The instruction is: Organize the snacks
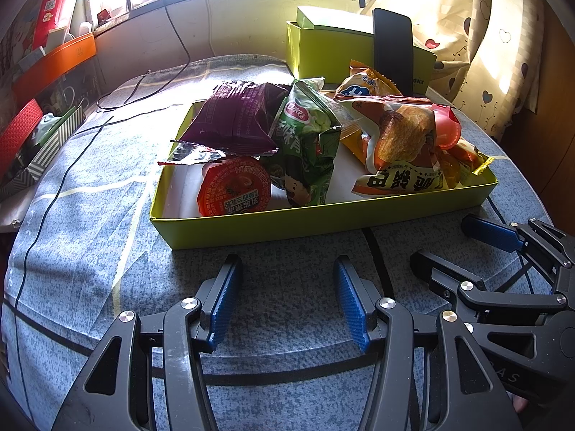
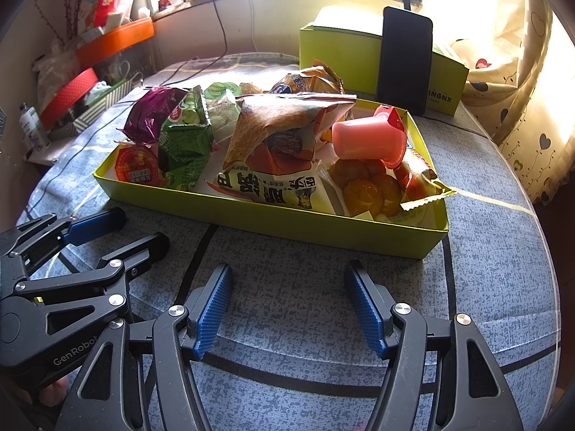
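**Both tongs wait in front of a full snack tray**

Nearest the lens, the left tongs (image 1: 287, 301) stand wide with nothing between their blue pads, hovering over the blue patterned cloth (image 1: 90, 251) of what looks like a bed or cushioned surface. Just to their right, the right tongs (image 2: 287, 305) are equally wide and empty. Both point down toward the cloth, apart from the snacks, which suggests a pause to choose a target.

Directly ahead of both sits the shallow green tray (image 1: 323, 222), its near wall facing the tongs. Inside, snacks lie heaped, not sorted: a purple packet (image 1: 237, 122) leans on a green pea bag (image 1: 305, 143), with a round red sealed cup (image 1: 233, 186) lying under them at the front left. Ahead of the right tongs lies a large orange-and-white bag (image 2: 273, 158), with a pink jelly cup (image 2: 366, 140) tipped on its side and a clear pack of yellow sweets (image 2: 370, 190) beyond to the right. Behind the tray stands a taller green box (image 2: 341, 54) with a dark phone (image 2: 406, 61) propped against it.

Packets overlap, so lifting 1 may drag its neighbour.
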`<state>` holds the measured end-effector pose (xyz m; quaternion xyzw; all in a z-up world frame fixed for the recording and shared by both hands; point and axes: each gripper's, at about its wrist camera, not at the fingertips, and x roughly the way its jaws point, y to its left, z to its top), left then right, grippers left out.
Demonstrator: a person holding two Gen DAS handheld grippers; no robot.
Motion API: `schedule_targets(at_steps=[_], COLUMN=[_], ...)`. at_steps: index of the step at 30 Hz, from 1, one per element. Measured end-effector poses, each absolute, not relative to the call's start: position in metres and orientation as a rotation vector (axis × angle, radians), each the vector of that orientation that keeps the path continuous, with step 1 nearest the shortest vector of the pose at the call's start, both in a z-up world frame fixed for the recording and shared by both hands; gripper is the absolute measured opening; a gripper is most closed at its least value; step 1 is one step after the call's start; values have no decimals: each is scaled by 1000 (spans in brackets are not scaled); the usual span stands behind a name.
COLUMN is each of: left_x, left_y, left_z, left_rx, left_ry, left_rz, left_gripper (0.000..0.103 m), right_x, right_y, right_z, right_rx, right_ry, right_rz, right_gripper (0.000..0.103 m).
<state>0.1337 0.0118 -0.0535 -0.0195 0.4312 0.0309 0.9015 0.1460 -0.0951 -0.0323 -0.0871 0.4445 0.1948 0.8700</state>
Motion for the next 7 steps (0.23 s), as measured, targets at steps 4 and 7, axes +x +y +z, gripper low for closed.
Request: schedule_targets(at_steps=[4,7], left_x=[134,134], left_y=[12,12], left_z=[-54,-54], left_rx=[-41,-43], left_ry=[892,892], left_rz=[64,65], left_gripper=[54,54], right_x=[146,146], right_y=[-95,-95], right_z=[-32,-32], right_rx=[-182,-181], right_ry=[930,930], right_rz=[407,407], right_gripper=[65,65])
